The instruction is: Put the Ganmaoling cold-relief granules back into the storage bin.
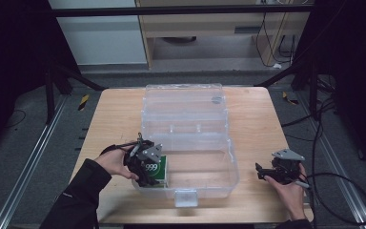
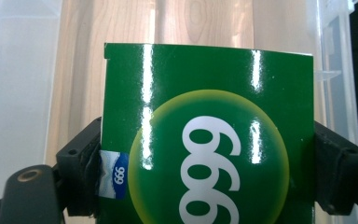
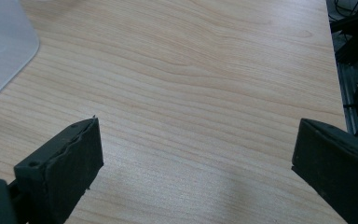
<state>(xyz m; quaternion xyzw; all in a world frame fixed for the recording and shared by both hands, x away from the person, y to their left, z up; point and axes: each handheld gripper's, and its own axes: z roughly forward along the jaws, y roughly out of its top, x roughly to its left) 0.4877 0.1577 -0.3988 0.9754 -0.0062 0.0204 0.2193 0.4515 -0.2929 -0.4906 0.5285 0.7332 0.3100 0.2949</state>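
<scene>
- The left hand-held gripper (image 1: 148, 168) pinched a green box (image 2: 207, 135) marked "999" inside the clear plastic bin (image 1: 219, 164), at its near left corner.
- The right hand-held gripper (image 1: 267, 172) rested spread wide over the bare wooden tabletop (image 3: 205, 84), right of the bin.

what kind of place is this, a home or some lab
Probably a lab or recording workspace: a bare wooden table stands inside a black metal frame, with loose cables on the grey floor, and hand-held grippers at work.
</scene>
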